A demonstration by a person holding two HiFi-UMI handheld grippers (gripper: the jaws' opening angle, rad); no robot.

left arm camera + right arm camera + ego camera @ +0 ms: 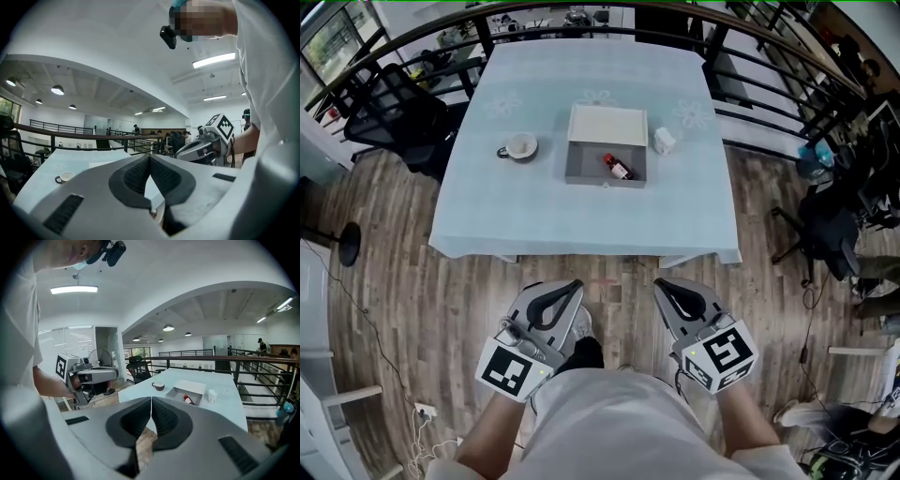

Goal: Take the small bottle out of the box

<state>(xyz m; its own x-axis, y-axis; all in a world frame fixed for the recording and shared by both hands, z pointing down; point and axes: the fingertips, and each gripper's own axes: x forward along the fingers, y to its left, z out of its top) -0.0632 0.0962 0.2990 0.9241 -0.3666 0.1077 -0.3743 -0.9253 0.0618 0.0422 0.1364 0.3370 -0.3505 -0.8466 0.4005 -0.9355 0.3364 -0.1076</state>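
Observation:
A small dark bottle with a red cap (pixel 618 167) lies on its side in a shallow grey box (pixel 581 169) at the middle of the table; the bottle (pixel 188 400) and box (pixel 176 392) also show in the right gripper view. Both grippers hang low in front of the person, well short of the table. My left gripper (pixel 570 285) has its jaws together with nothing between them (pixel 150 157). My right gripper (pixel 662 284) is likewise shut and empty (pixel 151 399).
The table carries a pale blue cloth (pixel 581 225). A cup on a saucer (pixel 519 147) stands left of the box, a small white container (pixel 664 141) right of it. Black office chairs (pixel 394 117) and a dark railing (pixel 741 56) ring the table; wooden floor lies below.

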